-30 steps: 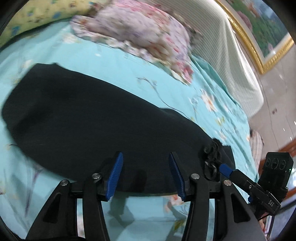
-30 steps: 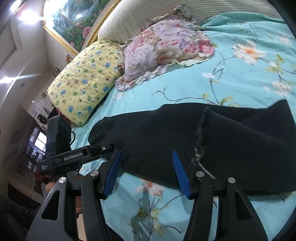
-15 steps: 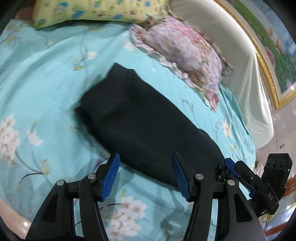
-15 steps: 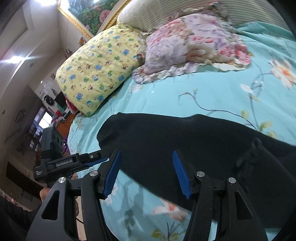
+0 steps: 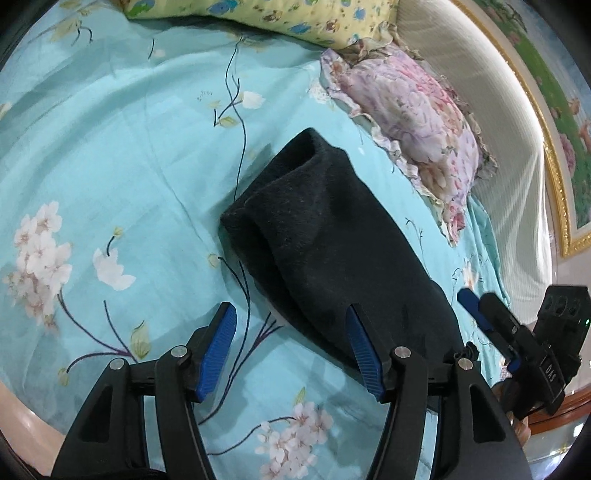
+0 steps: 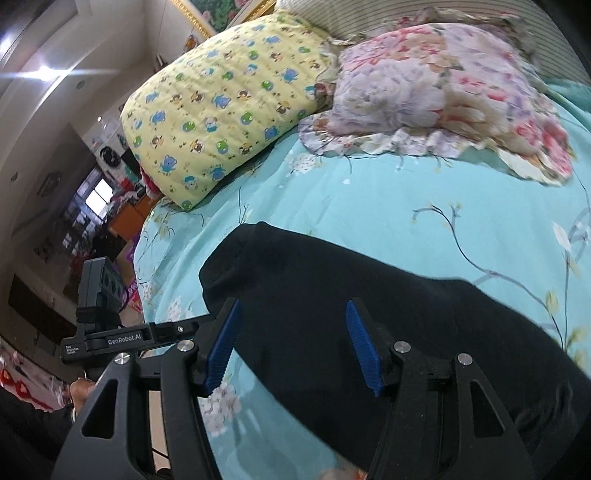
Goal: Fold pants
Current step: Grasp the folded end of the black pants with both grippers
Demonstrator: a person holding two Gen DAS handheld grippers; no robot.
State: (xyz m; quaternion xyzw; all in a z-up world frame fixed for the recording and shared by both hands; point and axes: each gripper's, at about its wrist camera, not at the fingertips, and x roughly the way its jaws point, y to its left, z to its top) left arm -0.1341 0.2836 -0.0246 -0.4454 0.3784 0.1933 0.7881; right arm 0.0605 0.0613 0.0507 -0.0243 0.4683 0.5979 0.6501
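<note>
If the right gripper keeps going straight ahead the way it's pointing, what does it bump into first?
Probably the black pants. The open right gripper points straight over them, with dark fabric filling the gap between its blue pads. Depth is hard to judge through the fisheye, but the pants lie ahead of the flowery pillow.

The near end of the black pants [image 5: 332, 251] disappears behind the left gripper [image 5: 291, 350] frame in the left wrist view, leaving waistband or hem impossible to tell. In the right wrist view, the pants [image 6: 369, 295] run out past the lower right edge, part of them masked by the right gripper [image 6: 291, 347]. The yellow pillow [image 5: 258, 14] is cropped by the top edge of the left view. The framed painting [image 5: 561, 110] is cut by the right rim. Room clutter [image 6: 92, 206] beyond the bed is too small and dim to identify.
</note>
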